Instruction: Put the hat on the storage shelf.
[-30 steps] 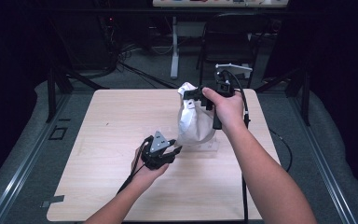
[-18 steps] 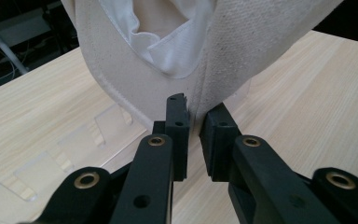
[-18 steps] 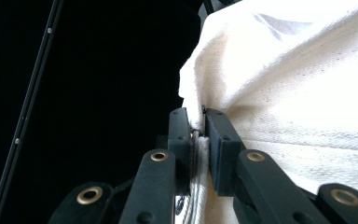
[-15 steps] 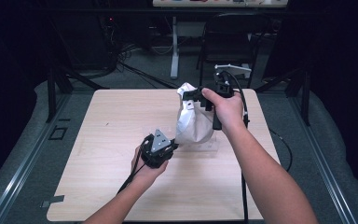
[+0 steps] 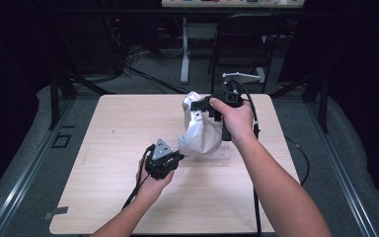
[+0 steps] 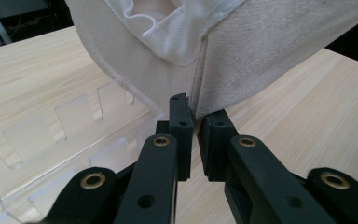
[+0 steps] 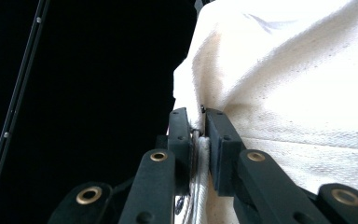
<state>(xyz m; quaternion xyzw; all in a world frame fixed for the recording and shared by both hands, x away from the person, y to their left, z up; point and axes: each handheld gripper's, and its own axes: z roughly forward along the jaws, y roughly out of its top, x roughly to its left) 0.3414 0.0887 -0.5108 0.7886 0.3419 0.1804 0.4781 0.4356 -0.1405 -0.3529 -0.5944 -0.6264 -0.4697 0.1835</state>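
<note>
A white canvas bag hangs above the wooden table. My right gripper holds it up by its top; in the right gripper view the jaws are shut on a seam of the canvas. My left gripper sits low at the bag's bottom left corner. Its jaws have just been closing, and in the left gripper view they pinch the lower edge of the bag.
A clear acrylic rack with notched slots lies flat on the table under the bag, also seen faintly in the high view. Cables trail from both grippers. Dark floor, a chair and stands lie beyond the table's far edge.
The left gripper's jaws stood apart near the bag's lower corner and have since shut on its edge. The right hand and the bag's top have stayed in place.
</note>
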